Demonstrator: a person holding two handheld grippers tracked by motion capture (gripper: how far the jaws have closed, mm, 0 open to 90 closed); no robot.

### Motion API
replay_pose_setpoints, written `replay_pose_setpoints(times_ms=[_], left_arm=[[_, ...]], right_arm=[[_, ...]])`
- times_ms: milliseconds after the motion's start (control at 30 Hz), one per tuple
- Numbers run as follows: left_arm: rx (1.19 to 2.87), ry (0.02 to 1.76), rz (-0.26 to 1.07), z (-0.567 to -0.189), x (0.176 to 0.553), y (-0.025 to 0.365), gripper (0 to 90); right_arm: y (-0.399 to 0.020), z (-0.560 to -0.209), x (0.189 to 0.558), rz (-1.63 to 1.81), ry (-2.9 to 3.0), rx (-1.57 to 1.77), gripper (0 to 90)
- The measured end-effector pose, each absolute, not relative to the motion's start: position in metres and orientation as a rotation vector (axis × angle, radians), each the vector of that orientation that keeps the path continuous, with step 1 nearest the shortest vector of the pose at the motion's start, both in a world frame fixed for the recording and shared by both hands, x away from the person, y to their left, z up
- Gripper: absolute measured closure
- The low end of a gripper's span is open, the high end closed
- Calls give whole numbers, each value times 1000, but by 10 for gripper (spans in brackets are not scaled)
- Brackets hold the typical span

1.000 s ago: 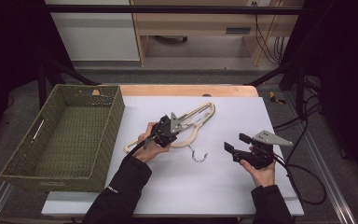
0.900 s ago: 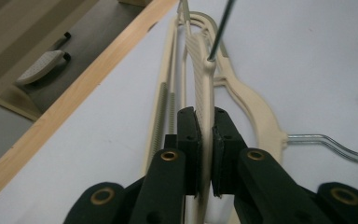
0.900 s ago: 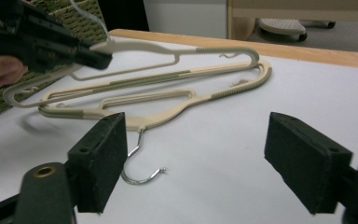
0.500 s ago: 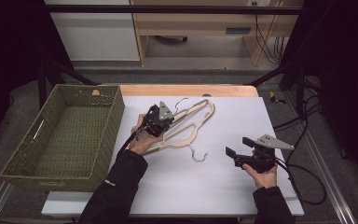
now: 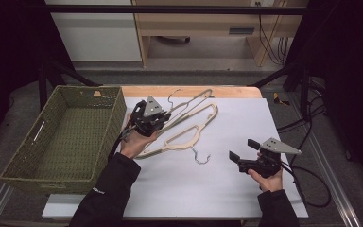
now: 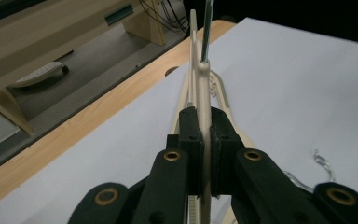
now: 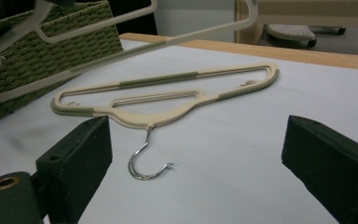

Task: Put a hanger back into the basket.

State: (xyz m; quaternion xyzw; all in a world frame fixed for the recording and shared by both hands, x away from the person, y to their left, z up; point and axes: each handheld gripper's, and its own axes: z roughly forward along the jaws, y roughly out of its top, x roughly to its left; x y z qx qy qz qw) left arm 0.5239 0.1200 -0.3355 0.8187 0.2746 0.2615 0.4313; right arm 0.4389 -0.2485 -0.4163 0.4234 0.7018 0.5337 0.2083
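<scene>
Above the mat [image 5: 283,118], my left gripper [image 5: 157,119] clamps one hanger [image 5: 196,100]; my right gripper [image 5: 243,150], just widened, holds nothing near the other hanger [image 5: 189,135].

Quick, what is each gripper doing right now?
Left gripper: shut on the raised hanger.
Right gripper: open, jaws just been opening, holding nothing; the flat hanger lies ahead on the table.

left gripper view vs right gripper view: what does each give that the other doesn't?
Left gripper view: the left gripper shut on the lifted hanger, pads pressed on its beige neck below the metal hook.
Right gripper view: the right gripper open with nothing between its pads, its jaws just opening, the flat hanger lying beyond, and the wicker basket.
Both: the white tabletop with its wooden edge.
</scene>
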Motion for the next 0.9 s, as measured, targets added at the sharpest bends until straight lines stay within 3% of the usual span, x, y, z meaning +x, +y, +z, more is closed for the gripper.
replay_pose_setpoints(times_ms=[567,900], left_arm=[[1966,663,649,-260,480,161,858],[1921,685,657,-229,475,211,858]], right_arm=[[-253,-412,432,1479,1944,1161,54],[-254,-410,431,1475,1942,1133,36]])
